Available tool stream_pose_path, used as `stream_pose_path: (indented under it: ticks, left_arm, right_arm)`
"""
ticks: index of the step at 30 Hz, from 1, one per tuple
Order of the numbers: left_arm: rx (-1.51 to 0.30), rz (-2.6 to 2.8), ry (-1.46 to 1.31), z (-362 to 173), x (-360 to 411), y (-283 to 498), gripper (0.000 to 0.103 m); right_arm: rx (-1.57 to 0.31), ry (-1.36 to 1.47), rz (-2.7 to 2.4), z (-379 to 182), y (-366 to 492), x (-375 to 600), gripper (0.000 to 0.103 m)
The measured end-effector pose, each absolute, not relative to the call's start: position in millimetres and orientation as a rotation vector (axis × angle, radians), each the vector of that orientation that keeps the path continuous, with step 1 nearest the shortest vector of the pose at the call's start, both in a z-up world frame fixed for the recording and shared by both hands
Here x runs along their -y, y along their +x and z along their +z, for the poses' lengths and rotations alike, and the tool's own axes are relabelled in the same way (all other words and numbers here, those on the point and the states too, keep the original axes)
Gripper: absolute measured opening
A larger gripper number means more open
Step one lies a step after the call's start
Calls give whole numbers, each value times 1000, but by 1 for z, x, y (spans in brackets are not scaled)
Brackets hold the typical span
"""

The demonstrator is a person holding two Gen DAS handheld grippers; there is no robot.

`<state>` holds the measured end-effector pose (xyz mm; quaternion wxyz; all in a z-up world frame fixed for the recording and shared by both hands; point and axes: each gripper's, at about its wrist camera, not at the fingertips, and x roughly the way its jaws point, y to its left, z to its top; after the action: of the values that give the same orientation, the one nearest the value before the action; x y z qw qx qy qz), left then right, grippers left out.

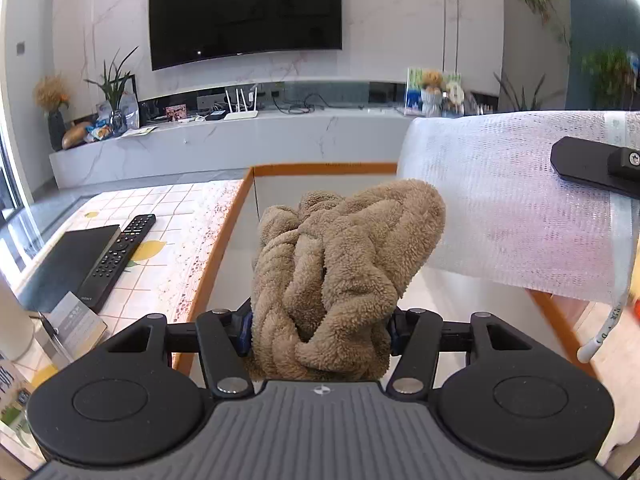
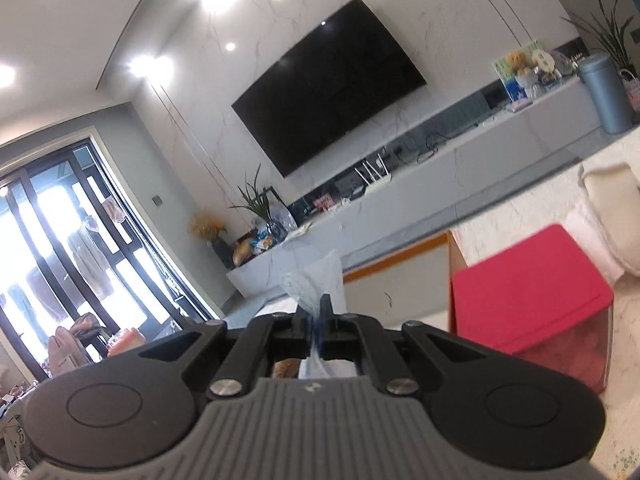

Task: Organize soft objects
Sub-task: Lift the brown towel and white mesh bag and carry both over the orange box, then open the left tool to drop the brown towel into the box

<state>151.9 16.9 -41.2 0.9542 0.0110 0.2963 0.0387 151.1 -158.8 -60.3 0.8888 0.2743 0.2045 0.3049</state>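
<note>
Two grips: brown towel clamped in left gripper, mesh bag pinched by right gripper; bag mouth should be kept wide.

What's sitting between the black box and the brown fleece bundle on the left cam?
In the left wrist view, a black remote lies against the black box on the tiled tabletop; then its orange edge and bare floor before the brown fleece bundle in the left gripper.
</note>
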Motion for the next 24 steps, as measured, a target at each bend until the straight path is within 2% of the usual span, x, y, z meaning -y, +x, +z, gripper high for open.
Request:
stream_pose_path:
  ticks: [11, 15, 24]
  left_arm:
    - [-720, 144, 118, -54, -12, 159, 68]
    - [-696, 133, 105, -50, -14, 151, 80]
    - [-664, 63, 20, -32, -28, 131, 89]
  right_arm:
    - [-482, 594, 637, -81, 156, 162, 0]
    - [-483, 580, 627, -82, 155, 160, 0]
    - [-490, 518, 592, -76, 154, 152, 0]
